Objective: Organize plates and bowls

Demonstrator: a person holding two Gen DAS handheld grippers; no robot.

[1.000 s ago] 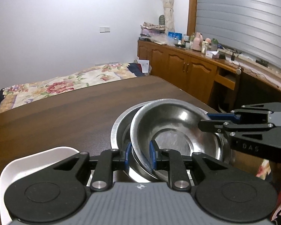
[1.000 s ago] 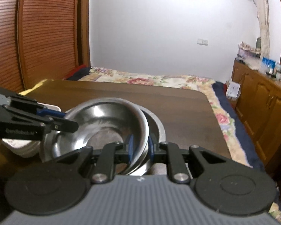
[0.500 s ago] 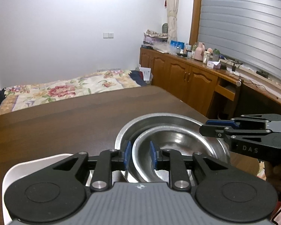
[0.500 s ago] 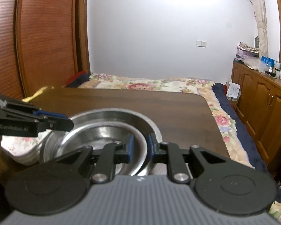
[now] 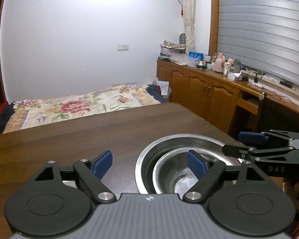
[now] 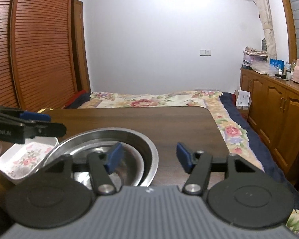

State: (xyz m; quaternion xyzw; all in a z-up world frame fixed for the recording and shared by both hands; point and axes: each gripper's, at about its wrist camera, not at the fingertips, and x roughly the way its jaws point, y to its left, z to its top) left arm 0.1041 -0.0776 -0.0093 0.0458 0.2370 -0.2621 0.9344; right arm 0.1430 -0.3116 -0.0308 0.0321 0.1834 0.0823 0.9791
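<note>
On table [image 5: 69, 139], steel bowl [image 5: 175, 171] nested in bigger bowl [image 5: 189, 139]; left gripper [image 5: 149, 162], right gripper [image 6: 147, 157] jaws opening, gripping nothing.

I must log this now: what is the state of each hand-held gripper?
Left hand-held gripper: jaws opening, holding nothing; inner steel bowl released.
Right hand-held gripper: jaws opening, holding nothing.

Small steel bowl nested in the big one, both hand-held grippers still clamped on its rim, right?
Nested, yes. Clamped, no: both wrist views show the left hand-held gripper and right hand-held gripper opening, pads off the small bowl inside the big bowl.
</note>
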